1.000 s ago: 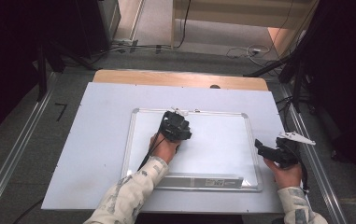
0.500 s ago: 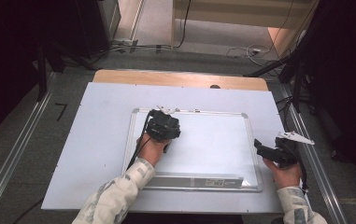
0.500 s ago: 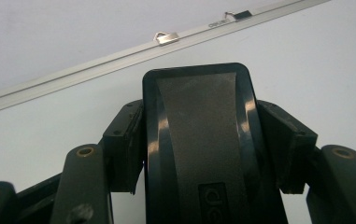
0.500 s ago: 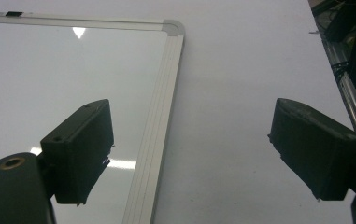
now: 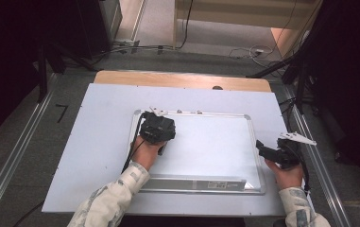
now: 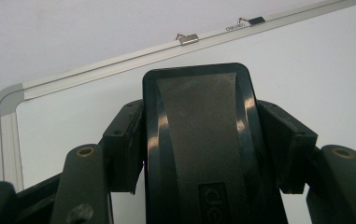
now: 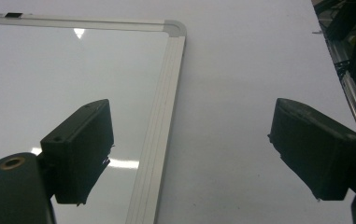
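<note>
Left gripper point(image 5: 158, 128) has its jaws clamped on the eraser point(image 6: 203, 140), a black block w/ glossy plastic back, held over the board point(image 5: 206, 146) near its far-left corner. The board lies flat on the counter point(image 5: 97, 142).

Eraser prob. light & stiff; the shiny shell looks slippery, so a squeeze across the two long sides, mid-length, as it is now, suits it best. Felt face can't be seen.

Board is prob. rigid, smooth, w/ metal frame; likely slides if pushed hard.

Right gripper point(image 5: 274, 153) sits at the board's right edge, jaws wide apart, nothing between them.
</note>
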Motion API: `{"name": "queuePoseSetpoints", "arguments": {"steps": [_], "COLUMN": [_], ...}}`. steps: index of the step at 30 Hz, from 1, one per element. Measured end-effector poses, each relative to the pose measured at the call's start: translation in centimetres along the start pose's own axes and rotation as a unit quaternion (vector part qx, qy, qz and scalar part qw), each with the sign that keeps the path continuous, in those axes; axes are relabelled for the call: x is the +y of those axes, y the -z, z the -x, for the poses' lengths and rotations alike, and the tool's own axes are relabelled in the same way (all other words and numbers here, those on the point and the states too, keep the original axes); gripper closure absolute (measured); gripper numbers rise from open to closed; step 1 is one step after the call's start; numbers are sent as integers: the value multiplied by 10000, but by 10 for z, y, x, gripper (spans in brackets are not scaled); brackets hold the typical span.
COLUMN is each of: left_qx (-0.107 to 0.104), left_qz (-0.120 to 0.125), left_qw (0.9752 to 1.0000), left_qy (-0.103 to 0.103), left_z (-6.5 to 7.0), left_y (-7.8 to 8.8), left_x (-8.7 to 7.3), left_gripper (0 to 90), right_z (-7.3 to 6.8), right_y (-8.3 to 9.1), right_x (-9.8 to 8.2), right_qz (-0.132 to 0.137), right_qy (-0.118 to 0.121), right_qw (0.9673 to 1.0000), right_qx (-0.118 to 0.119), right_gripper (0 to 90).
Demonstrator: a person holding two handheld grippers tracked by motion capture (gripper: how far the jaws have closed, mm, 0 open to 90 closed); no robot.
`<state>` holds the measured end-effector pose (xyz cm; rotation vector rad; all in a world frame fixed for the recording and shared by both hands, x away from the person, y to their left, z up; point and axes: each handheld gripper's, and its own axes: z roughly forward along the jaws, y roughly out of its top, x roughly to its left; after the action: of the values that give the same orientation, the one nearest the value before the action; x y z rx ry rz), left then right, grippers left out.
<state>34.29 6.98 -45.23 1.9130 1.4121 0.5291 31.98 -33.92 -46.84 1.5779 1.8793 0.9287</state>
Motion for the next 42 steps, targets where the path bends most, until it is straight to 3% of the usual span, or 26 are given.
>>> {"name": "queuePoseSetpoints", "arguments": {"steps": [8, 26, 35, 38, 42], "left_qx": [74, 516, 719, 678, 650], "left_qz": [56, 8, -40, -98, -166], "left_qw": [9999, 9967, 9941, 9935, 9944], "left_qy": [79, 633, 805, 912, 816], "left_z": [-9, -39, -39, -38, -29], "left_y": [10, 41, 49, 49, 47], "left_x": [-8, -51, -67, -73, -78], "left_gripper": [393, 393, 393, 392, 392], "right_z": [-7, -8, -7, -7, -7], "right_y": [-6, -5, -3, -4, -4], "right_x": [4, 4, 3, 3, 3], "right_qz": [-34, -8, -13, -19, -29], "right_qy": [102, 110, 77, 93, 108], "right_qw": [9999, 9999, 10000, 10000, 9999], "right_qx": [63, 71, 29, 30, 26], "right_gripper": [122, 122, 122, 122, 122]}}
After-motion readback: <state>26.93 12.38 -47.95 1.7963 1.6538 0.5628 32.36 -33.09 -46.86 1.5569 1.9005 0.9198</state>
